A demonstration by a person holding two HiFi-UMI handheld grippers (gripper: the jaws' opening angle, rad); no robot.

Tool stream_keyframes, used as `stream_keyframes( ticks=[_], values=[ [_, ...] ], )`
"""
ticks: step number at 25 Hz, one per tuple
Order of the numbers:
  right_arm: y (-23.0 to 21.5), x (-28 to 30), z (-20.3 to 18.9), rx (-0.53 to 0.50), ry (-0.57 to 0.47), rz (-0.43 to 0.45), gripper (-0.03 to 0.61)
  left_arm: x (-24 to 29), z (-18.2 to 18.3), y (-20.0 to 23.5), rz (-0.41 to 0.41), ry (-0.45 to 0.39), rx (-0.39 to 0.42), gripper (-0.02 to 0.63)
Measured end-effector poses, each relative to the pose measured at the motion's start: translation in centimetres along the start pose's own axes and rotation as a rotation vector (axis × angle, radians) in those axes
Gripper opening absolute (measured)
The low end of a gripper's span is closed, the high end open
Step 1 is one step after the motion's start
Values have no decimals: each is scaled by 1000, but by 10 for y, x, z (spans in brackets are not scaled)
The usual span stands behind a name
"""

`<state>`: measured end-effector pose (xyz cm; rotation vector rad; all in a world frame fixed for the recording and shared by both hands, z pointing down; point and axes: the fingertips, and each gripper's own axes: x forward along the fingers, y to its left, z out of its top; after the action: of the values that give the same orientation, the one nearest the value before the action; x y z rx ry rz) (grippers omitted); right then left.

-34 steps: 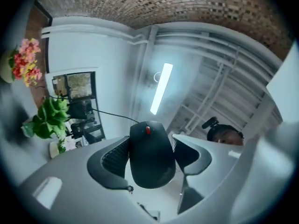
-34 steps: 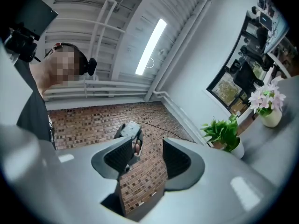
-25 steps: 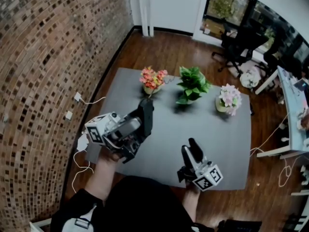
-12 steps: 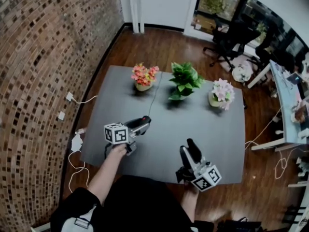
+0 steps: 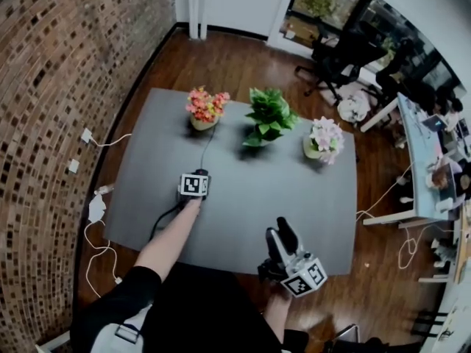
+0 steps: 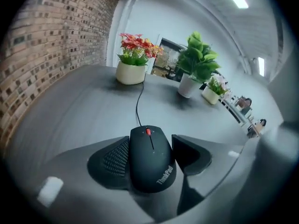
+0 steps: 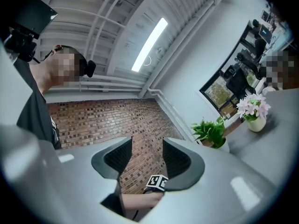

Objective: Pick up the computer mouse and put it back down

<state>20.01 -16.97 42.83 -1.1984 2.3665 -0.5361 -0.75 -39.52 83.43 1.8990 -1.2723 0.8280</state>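
Left gripper view: we see our left gripper (image 6: 149, 147) grasping the mouse (image 6: 152, 167), one pad (image 6: 116, 157) pressed against each side of it, low over the table (image 6: 70, 111). The cable (image 6: 138, 104) runs ahead from the fingertips. Our right gripper (image 7: 145, 160) is released, with only brick wall (image 7: 140, 120) showing between its fingers.

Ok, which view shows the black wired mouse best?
Left gripper view: the black wired mouse sits large between its jaws. Head view shows only its cable beyond the left gripper; right gripper view, nothing.
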Motion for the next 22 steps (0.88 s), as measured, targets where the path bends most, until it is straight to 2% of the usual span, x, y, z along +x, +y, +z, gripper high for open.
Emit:
stream_keyframes(
  ticks=[2,7,11,13,16,18,22],
  values=[
    [0,0,-1,-1,3,-7,198,10,19,0,41,-37,61,286],
    [3,0,-2,-5,13,-9,199,29,20,10,112,-7,78,287],
    [1,0,-1,-9,14,-11,198,31,13,12,130,-1,94,287],
    [0,1,0,-11,15,-4,198,28,14,10,111,-18,99,287],
    [-2,2,1,-8,13,9,198,15,9,10,66,-57,82,384],
    [-2,3,2,-3,8,21,198,-3,-1,14,40,-101,63,385],
    [-7,1,1,17,5,46,198,-73,-32,40,25,-275,-19,385]
  ],
)
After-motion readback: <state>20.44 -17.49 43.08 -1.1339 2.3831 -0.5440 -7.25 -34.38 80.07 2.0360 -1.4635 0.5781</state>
